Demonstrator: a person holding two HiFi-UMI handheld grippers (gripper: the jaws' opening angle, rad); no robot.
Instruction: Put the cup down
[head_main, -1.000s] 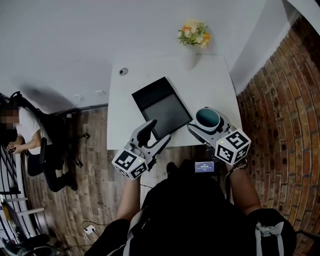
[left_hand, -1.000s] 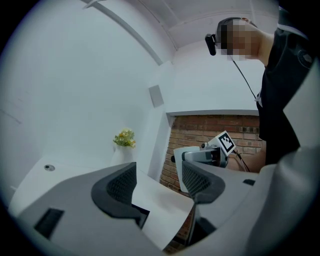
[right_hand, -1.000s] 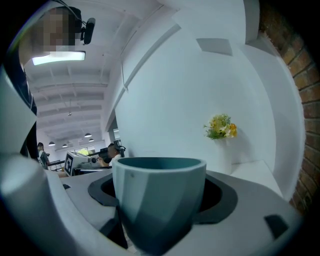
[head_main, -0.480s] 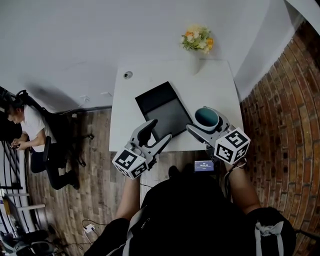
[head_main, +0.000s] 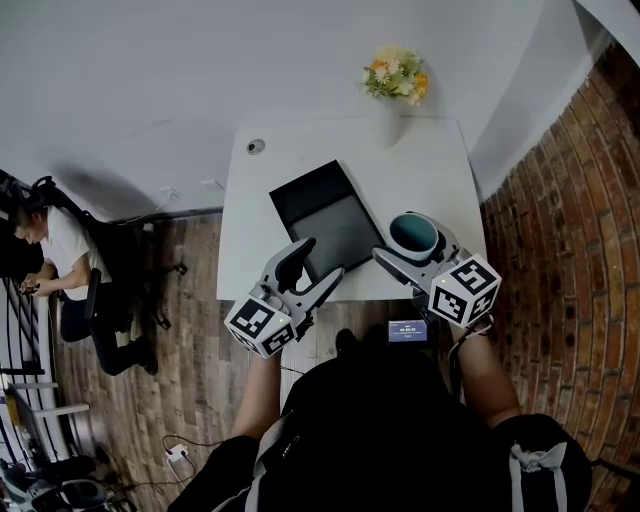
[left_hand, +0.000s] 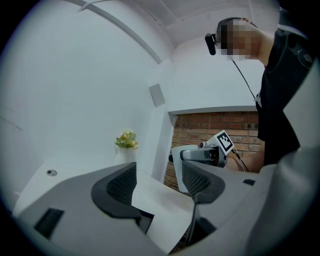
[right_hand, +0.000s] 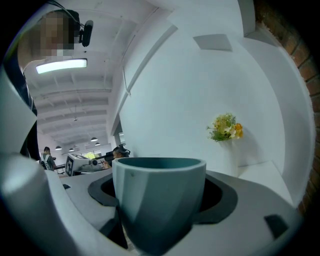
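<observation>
The right gripper has its jaws pinching a teal cup by its sides, upright, over the white surface near its 5 o'clock corner. The jaws hide the cup's base, so contact with the surface cannot be told. The left gripper, jaws spread and empty, hangs at the surface's 6 o'clock edge, just beside a black slab. At 12 o'clock, flowers stand in a vase that is barely visible against the wall.
</observation>
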